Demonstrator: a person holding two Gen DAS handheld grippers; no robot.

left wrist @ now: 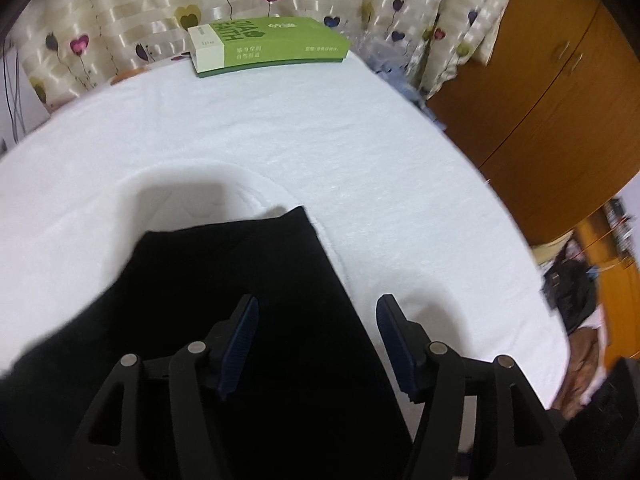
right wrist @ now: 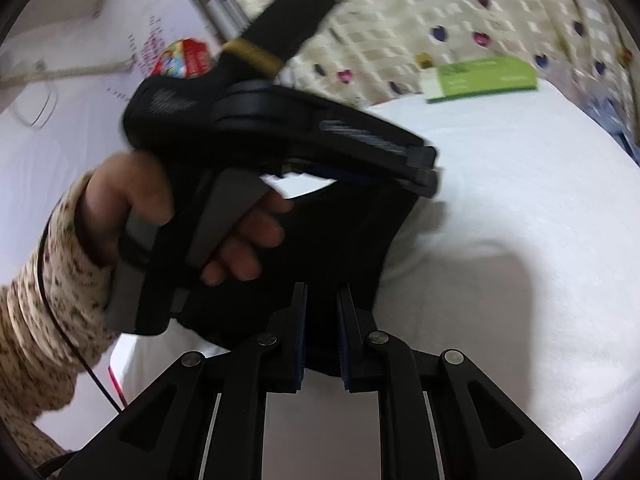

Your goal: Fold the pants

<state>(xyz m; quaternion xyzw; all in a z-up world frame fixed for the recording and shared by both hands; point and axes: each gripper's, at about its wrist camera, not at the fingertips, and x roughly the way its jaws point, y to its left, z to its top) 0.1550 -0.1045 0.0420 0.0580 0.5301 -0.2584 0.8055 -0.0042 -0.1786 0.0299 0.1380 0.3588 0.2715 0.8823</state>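
The pants [left wrist: 224, 320] are seen lying on the white towel [left wrist: 360, 152] beneath the left gripper [left wrist: 316, 344], its tongs apart. From the right wrist, the right gripper [right wrist: 322, 332] is clamped on their edge; thin cloth could slip out.

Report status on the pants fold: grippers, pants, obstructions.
Left gripper open above pants. Right gripper shut on pants edge. Pants bunched on white cloth. Green box at far edge, clear of the work.

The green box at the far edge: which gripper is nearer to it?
Left. The left gripper reaches farther over the black pants towards the green box; the right gripper sits behind it.
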